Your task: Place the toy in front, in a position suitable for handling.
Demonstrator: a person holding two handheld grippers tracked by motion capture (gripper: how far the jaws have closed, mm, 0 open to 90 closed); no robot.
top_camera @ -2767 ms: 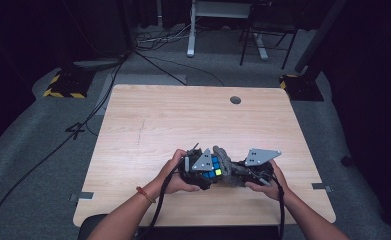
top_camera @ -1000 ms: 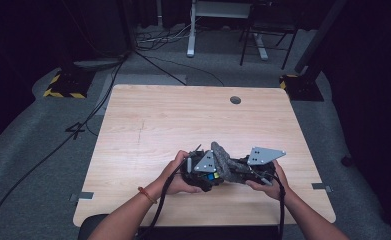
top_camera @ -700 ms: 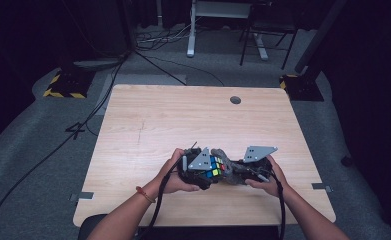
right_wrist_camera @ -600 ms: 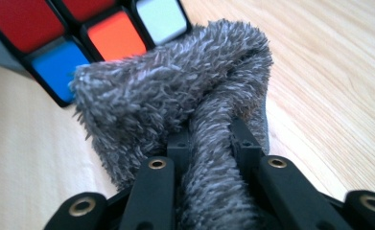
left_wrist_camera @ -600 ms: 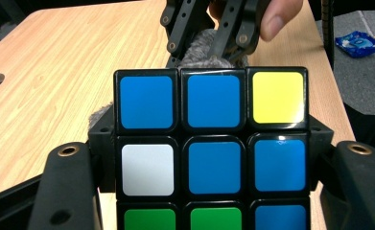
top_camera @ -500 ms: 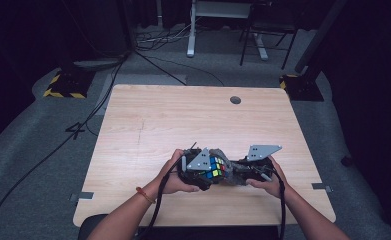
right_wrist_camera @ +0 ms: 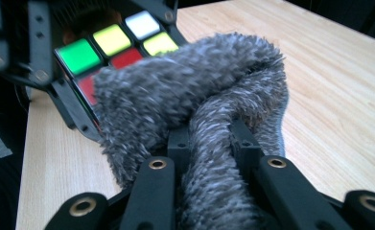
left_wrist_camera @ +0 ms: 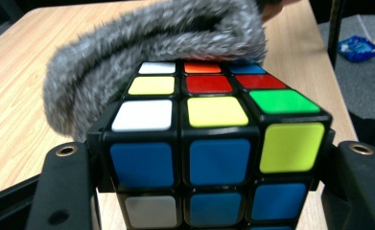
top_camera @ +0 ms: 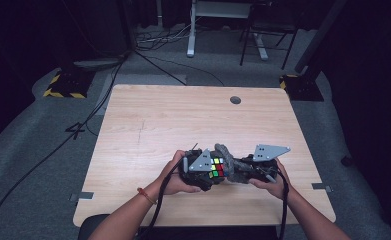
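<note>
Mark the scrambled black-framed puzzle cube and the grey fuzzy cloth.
scrambled black-framed puzzle cube point(left_wrist_camera: 217, 158), left gripper view, centre blue sticker of the near face.
grey fuzzy cloth point(right_wrist_camera: 185, 91), right gripper view, upper fold against the cube.

The right tool point(right_wrist_camera: 209, 158) rises from six o'clock, its black jaws closed on a fuzzy grey cloth point(right_wrist_camera: 194, 96) that bunches up toward the centre. The cloth presses against a puzzle cube point(right_wrist_camera: 113, 40) at eleven o'clock, with green, yellow, white and red squares showing, held in a black frame. The pale wooden counter point(right_wrist_camera: 329, 86) spreads toward three o'clock.
</note>
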